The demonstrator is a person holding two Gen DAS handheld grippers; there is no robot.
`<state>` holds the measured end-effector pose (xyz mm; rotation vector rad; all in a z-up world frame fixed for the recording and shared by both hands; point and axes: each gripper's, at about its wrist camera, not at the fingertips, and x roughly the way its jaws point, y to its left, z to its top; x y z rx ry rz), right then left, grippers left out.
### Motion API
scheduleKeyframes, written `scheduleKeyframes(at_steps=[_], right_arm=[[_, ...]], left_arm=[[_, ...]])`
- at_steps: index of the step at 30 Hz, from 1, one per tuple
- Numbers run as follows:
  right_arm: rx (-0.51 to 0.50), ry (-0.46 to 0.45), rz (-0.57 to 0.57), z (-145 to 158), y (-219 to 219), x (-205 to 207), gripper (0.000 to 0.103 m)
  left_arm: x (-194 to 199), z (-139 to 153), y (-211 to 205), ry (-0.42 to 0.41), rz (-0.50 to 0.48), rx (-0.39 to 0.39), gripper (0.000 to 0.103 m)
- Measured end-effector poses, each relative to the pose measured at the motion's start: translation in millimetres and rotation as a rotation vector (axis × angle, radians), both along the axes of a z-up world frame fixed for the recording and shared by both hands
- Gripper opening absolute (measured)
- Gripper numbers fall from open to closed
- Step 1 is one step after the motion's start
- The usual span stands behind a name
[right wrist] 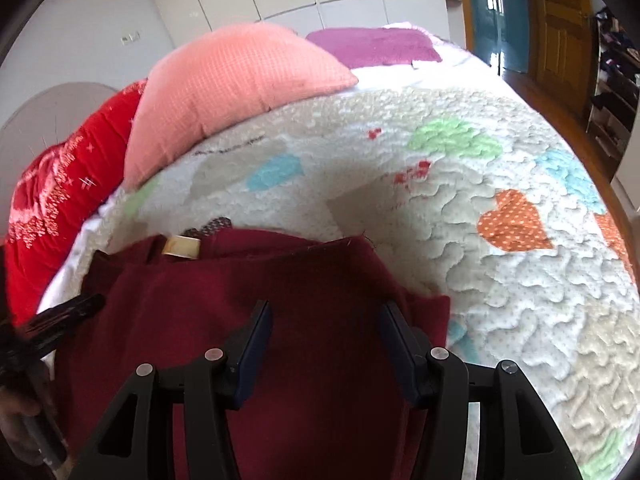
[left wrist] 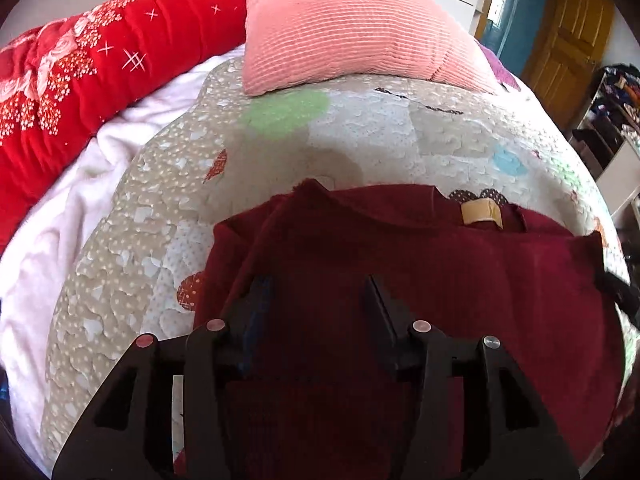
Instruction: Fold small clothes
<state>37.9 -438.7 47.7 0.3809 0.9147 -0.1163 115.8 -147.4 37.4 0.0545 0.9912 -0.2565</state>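
Maroon garment lies spread on the bed's quilt, directly under both our tools. Our left gripper has its jaws apart over the cloth, pressing nothing; our right gripper likewise stands apart above the garment's right edge. Farther off, a tan label marks the collar, then a pink pillow and a red blanket.

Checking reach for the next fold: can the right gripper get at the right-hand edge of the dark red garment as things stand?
Probably yes. The right gripper hangs open over the dark red garment, whose right edge lies flat on the quilt just beside it, with nothing between.
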Motion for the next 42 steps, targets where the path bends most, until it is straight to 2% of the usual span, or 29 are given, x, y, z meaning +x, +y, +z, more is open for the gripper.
scheduleKeyframes(at_steps=[3, 6, 8, 9, 10, 12, 14, 18, 23, 27, 30, 36, 37, 38, 40, 42], right_arm=[[-0.011, -0.028, 0.013, 16, 6, -32, 0.054], [-0.021, -0.070, 0.053, 29, 21, -79, 0.056], [-0.029, -0.080, 0.063, 27, 29, -97, 0.065], [-0.042, -0.073, 0.059, 22, 34, -105, 0.076], [-0.056, -0.049, 0.061, 14, 38, -107, 0.080], [-0.042, 0.067, 0.066, -12, 40, -102, 0.080], [0.014, 0.031, 0.014, -10, 35, -111, 0.080], [-0.012, -0.066, -0.027, 22, 40, -133, 0.080], [-0.055, -0.140, 0.025, 51, 60, -152, 0.080], [-0.037, -0.186, 0.051, 61, 71, -160, 0.080], [-0.033, -0.160, 0.059, 55, 83, -145, 0.080], [-0.057, -0.107, 0.060, 37, 91, -124, 0.080], [-0.058, -0.100, 0.055, 35, 88, -123, 0.080], [-0.063, -0.093, 0.048, 33, 87, -120, 0.080], [-0.076, -0.082, 0.030, 28, 84, -111, 0.080], [-0.084, -0.074, 0.015, 23, 80, -105, 0.080]], left_arm=[[-5, 4, 8, -0.001, 0.018, -0.043, 0.048], [-26, 12, 12, -0.033, 0.025, -0.023, 0.048], [-42, 16, 13, -0.058, 0.039, -0.007, 0.048], [-52, 18, 13, -0.067, 0.043, -0.006, 0.048], [-62, 18, 14, -0.066, 0.042, -0.009, 0.048], [-84, 20, 16, -0.070, 0.035, -0.009, 0.048], [-103, 22, 19, -0.083, 0.027, 0.002, 0.048], [-131, 24, 26, -0.112, 0.022, 0.054, 0.048], [-151, 26, 34, -0.117, 0.032, 0.046, 0.048], [-157, 27, 32, -0.134, 0.022, 0.054, 0.048], [-155, 24, 30, -0.136, 0.010, 0.047, 0.048], [-142, 9, 21, -0.111, -0.018, -0.014, 0.048], [-140, 7, 20, -0.117, -0.026, -0.014, 0.053], [-140, 6, 19, -0.124, -0.034, -0.018, 0.064], [-137, 4, 18, -0.134, -0.054, -0.044, 0.075], [-135, 1, 16, -0.138, -0.063, -0.042, 0.077]])
